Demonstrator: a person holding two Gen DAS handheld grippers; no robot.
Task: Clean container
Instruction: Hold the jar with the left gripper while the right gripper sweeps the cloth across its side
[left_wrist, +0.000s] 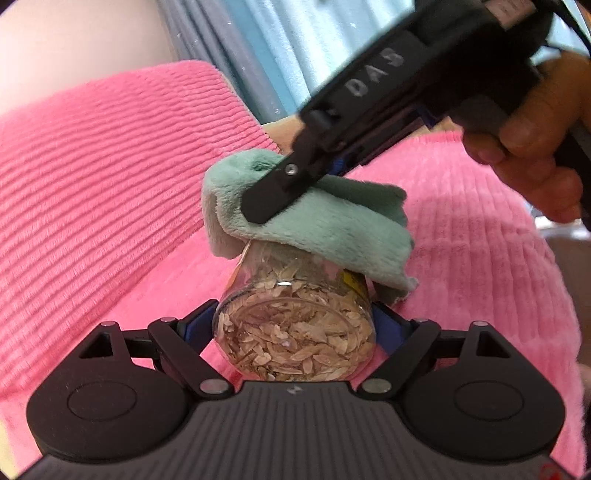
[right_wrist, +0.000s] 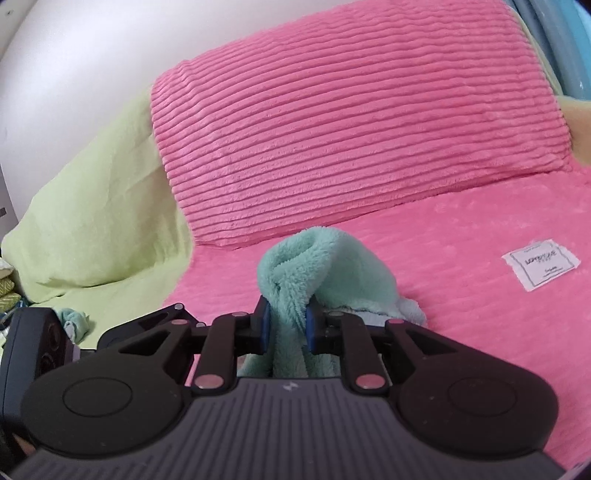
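Note:
A clear jar (left_wrist: 295, 325) filled with pale flakes lies on its side, its base toward the left wrist camera. My left gripper (left_wrist: 293, 328) is shut on the jar, blue pads on both flanks. A mint green fleece cloth (left_wrist: 314, 218) is draped over the jar's far end. My right gripper (left_wrist: 258, 210) comes down from the upper right, shut on that cloth and pressing it on the jar. In the right wrist view the cloth (right_wrist: 317, 273) bunches up between the blue pads of the right gripper (right_wrist: 288, 325); the jar is hidden beneath.
A ribbed pink pillow (right_wrist: 351, 122) stands behind on a pink blanket (right_wrist: 480, 332) with a white label (right_wrist: 539, 264). A light green sheet (right_wrist: 103, 214) lies left. A person's hand (left_wrist: 535, 147) holds the right gripper. Blue curtains (left_wrist: 280, 48) hang at the back.

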